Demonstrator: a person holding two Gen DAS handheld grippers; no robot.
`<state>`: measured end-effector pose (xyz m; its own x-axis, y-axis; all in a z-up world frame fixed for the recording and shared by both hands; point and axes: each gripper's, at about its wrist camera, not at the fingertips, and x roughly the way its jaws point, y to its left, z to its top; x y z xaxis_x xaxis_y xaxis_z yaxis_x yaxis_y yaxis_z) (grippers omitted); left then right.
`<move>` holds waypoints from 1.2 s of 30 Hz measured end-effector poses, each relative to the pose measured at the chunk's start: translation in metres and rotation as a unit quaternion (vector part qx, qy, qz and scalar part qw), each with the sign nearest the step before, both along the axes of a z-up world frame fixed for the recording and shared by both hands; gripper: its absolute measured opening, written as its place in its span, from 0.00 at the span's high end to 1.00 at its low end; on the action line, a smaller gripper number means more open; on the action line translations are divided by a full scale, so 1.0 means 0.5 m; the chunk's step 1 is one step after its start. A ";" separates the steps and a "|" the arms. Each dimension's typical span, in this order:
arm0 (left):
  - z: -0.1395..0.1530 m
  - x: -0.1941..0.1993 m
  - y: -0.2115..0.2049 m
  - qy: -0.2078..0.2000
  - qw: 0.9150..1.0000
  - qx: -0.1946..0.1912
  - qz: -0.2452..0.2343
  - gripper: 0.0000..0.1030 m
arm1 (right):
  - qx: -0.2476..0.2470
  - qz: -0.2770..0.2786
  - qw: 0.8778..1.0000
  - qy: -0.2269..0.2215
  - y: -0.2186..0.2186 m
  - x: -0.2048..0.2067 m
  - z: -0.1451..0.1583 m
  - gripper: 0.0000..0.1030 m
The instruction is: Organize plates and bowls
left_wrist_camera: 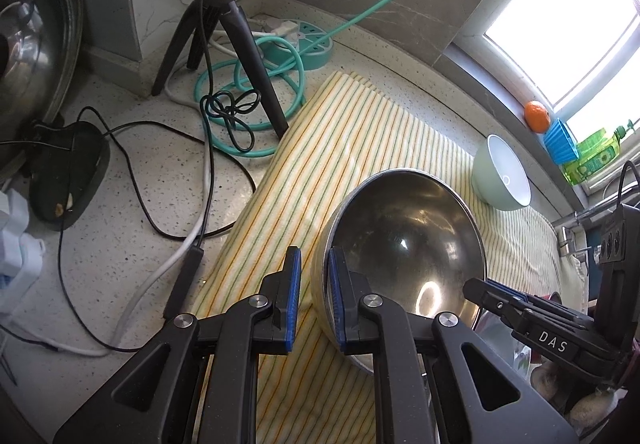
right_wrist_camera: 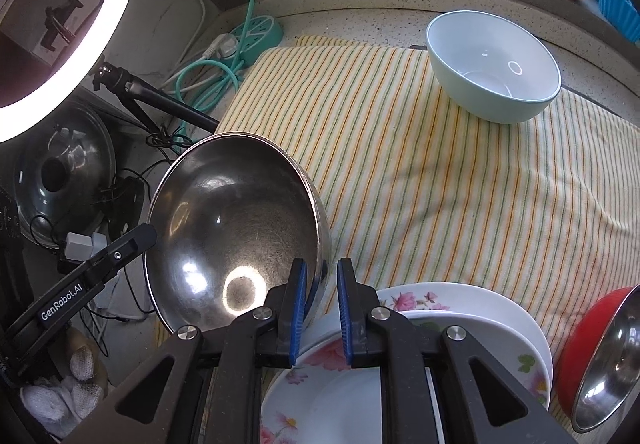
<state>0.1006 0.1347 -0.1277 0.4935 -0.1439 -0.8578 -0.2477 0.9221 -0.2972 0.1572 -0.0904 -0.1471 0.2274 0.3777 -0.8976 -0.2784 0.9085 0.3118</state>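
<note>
Both tongs hold the steel bowl (right_wrist_camera: 236,228) tilted over the striped towel (right_wrist_camera: 440,184): left tongs (left_wrist_camera: 314,300) narrow on one rim, right tongs (right_wrist_camera: 322,308) narrow and seemingly just gripping the opposite rim. Sorting is barely begun: a green bowl (right_wrist_camera: 492,68) stands apart on the towel, floral plates (right_wrist_camera: 460,308) and a red bowl (right_wrist_camera: 596,328) wait nearby. The speckled worktop (left_wrist_camera: 120,244) under a window is cluttered with cables and a tripod (left_wrist_camera: 224,24).

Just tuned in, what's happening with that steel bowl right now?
Both handheld tools are on the steel bowl, which is tipped up over the striped towel. The left tool straddles one side of the rim, the right tool the opposite side; whether either pinches it is unclear. A pale green bowl sits upright farther back, and floral plates are stacked near the right tool.
</note>
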 end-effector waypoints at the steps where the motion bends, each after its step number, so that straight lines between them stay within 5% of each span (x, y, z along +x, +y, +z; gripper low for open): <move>1: 0.003 -0.006 0.000 -0.002 1.000 0.002 0.000 0.88 | 0.000 -0.001 1.000 -0.003 -0.002 -0.002 0.004 0.83; 17: 0.093 -0.079 -0.020 -0.058 0.998 0.003 -0.003 0.88 | 0.032 -0.065 0.995 -0.074 -0.142 -0.075 0.108 0.82; 26: 0.099 -0.119 -0.108 -0.053 0.998 -0.027 -0.017 0.88 | 0.032 -0.099 0.988 -0.118 -0.306 -0.145 0.147 0.82; 36: 0.081 -0.127 -0.280 -0.033 0.997 -0.047 -0.042 0.87 | -0.019 -0.069 0.990 -0.124 -0.461 -0.139 0.152 0.81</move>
